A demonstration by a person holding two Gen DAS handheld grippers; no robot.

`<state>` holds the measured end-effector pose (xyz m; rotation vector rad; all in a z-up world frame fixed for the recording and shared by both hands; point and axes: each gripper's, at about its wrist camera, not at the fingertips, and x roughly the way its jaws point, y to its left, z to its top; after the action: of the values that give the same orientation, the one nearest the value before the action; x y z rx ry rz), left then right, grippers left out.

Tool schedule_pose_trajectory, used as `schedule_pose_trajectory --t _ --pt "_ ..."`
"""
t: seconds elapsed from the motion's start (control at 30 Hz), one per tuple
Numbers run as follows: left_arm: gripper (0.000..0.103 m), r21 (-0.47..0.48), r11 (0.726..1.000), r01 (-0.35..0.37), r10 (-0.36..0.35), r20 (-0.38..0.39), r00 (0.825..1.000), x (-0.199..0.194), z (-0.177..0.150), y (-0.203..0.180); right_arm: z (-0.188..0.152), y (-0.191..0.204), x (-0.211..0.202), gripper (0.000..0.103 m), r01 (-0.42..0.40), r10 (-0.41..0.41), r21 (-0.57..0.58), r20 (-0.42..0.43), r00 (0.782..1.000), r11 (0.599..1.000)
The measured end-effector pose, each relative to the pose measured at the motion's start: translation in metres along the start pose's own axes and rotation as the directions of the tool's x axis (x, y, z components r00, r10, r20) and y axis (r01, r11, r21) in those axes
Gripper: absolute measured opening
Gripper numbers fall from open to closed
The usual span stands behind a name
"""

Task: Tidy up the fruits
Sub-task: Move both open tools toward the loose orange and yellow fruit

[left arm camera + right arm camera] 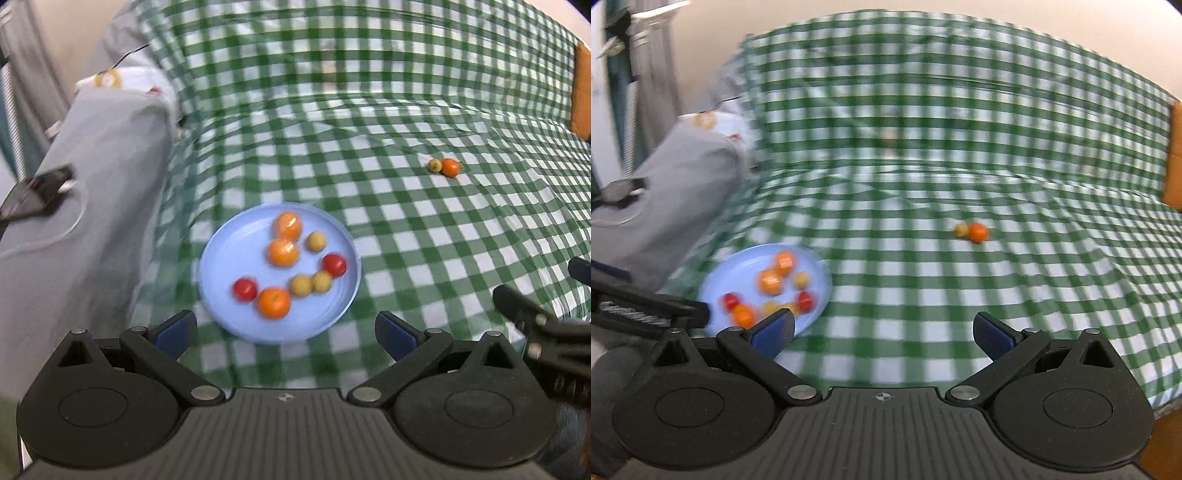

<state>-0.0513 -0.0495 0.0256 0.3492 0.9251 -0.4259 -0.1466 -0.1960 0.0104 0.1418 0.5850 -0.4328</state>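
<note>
Smooth matt plastic plate (221,266) on soft checked cloth (406,229); fruits (283,252) glossy

A green-and-white checked cloth (369,110) is covering a sofa, draping over seat and backrest, with creases running across it. At 9 o'clock a grey armrest (92,155) is showing bare; a dark, blurred device (33,192) is lying on it with a thin white cable (70,229) looping beside it. At 10 o'clock a pale cushion (122,79) is sitting behind the armrest. A cream wall (849,7) is running along 12 o'clock. At 3 o'clock an orange panel (581,92) is showing at the cloth's edge. Soft, even light is falling throughout; both views are motion-blurred.
</note>
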Motion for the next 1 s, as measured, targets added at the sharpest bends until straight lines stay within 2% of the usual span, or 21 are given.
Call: schedule_pose_trajectory --t 0.2,0.4,0.5,0.63,0.83,1.0 --pt "0.103 0.027 0.999 0.022 -0.021 -0.02 1.0 0.048 0.049 -0.034 0.013 -0.063 0.066 0.102 0.129 -0.13 0.058 0.014 0.991 0.99" --pt "0.103 0.017 1.0 0.001 0.0 -0.044 0.999 0.108 0.097 -0.059 0.027 -0.116 0.167 0.102 0.23 -0.23 0.066 -0.004 0.973 0.971" --pt "0.103 0.032 0.999 -0.023 0.024 -0.031 0.999 0.133 0.114 -0.073 0.031 -0.132 0.216 0.102 0.251 -0.25 0.075 -0.018 0.968 0.965" --pt "0.103 0.071 0.996 -0.049 0.052 -0.039 0.998 0.17 0.133 -0.091 0.037 -0.143 0.276 0.102 0.235 -0.232 0.093 -0.039 0.972 0.968" --pt "0.103 0.088 0.995 -0.048 0.052 -0.041 0.998 0.209 0.151 -0.108 0.05 -0.154 0.328 0.102 0.213 -0.21 0.114 -0.036 0.977 0.97" --pt "0.103 0.112 0.994 -0.013 0.013 0.002 1.0 0.232 0.16 -0.134 0.049 -0.164 0.335 0.101 0.275 -0.277 0.108 -0.004 0.961 0.955"
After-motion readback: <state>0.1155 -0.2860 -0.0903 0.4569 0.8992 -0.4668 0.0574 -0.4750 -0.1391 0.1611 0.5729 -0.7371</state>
